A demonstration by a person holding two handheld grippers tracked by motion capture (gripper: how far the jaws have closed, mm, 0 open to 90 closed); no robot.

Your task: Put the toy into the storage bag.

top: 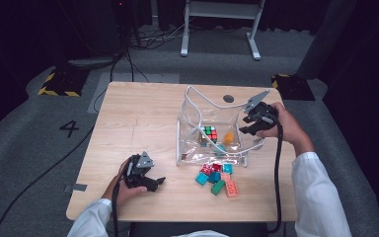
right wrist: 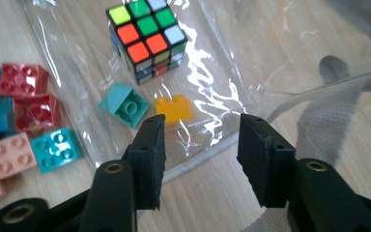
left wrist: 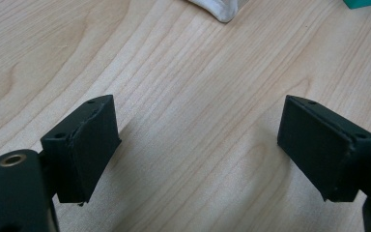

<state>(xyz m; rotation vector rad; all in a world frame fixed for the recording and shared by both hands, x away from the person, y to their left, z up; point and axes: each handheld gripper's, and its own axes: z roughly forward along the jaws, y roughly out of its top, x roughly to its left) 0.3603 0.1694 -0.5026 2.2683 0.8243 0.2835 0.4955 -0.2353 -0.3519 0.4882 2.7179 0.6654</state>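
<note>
A clear plastic bag (top: 192, 106) with a white rim stands open at the table's middle right. Inside it lie a Rubik's cube (top: 208, 133) (right wrist: 147, 38), an orange brick (top: 228, 137) (right wrist: 174, 110) and a teal brick (right wrist: 124, 104). A pile of red, teal, green and pink bricks (top: 218, 178) lies just in front of the bag. My right gripper (top: 246, 126) (right wrist: 203, 121) hovers open at the bag's right side, above its edge, with nothing between the jaws. My left gripper (top: 157, 183) (left wrist: 200, 104) rests open over bare wood at the front left.
The wooden table (top: 138, 118) has free room across its left half. A dark round mark (top: 228, 98) sits behind the bag. In the left gripper view, the bag's white corner (left wrist: 217, 9) and a teal brick (left wrist: 367, 3) show at the top edge.
</note>
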